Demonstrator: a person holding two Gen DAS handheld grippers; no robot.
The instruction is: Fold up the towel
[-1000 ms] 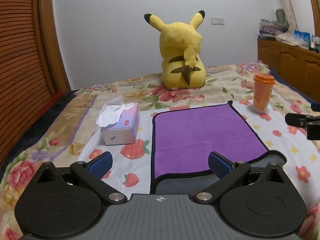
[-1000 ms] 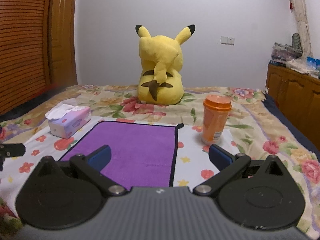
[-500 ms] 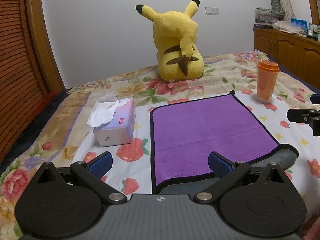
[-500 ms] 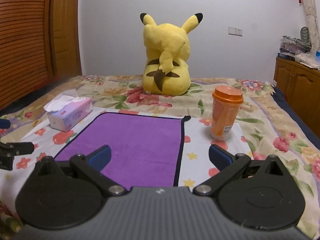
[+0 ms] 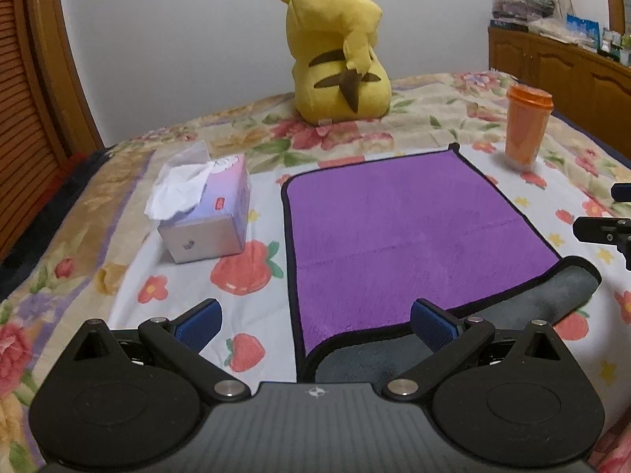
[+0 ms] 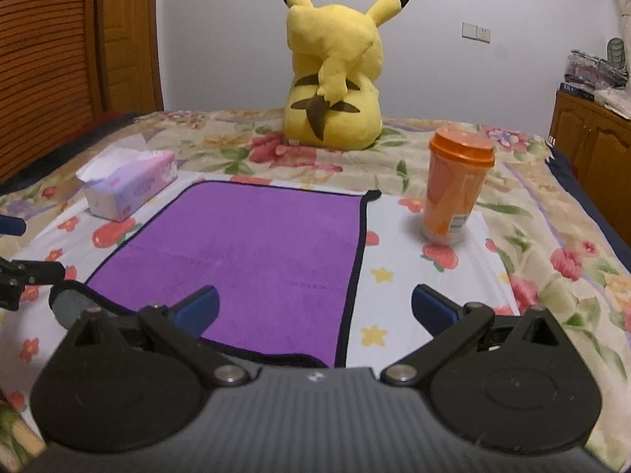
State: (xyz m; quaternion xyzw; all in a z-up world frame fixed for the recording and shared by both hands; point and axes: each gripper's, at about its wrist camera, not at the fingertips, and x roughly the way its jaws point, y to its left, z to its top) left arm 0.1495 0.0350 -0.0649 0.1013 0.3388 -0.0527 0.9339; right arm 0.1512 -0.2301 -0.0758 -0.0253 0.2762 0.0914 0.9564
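Observation:
A purple towel (image 5: 402, 232) with a black hem lies flat on the flowered bedspread; its near edge is turned up and shows a grey underside (image 5: 568, 291). It also shows in the right wrist view (image 6: 252, 252). My left gripper (image 5: 315, 317) is open and empty, just above the towel's near left corner. My right gripper (image 6: 313, 307) is open and empty, over the towel's near right edge. Each gripper's tip shows at the edge of the other's view.
A tissue box (image 5: 209, 213) stands left of the towel. An orange lidded cup (image 6: 457, 189) stands to its right. A yellow plush toy (image 5: 339, 47) sits behind it. A wooden cabinet (image 5: 560, 67) is at the far right and a wooden door (image 6: 51, 55) at the left.
Both grippers have moved forward and lower toward the towel's near edge. The towel has not moved. Both jaws stay open.

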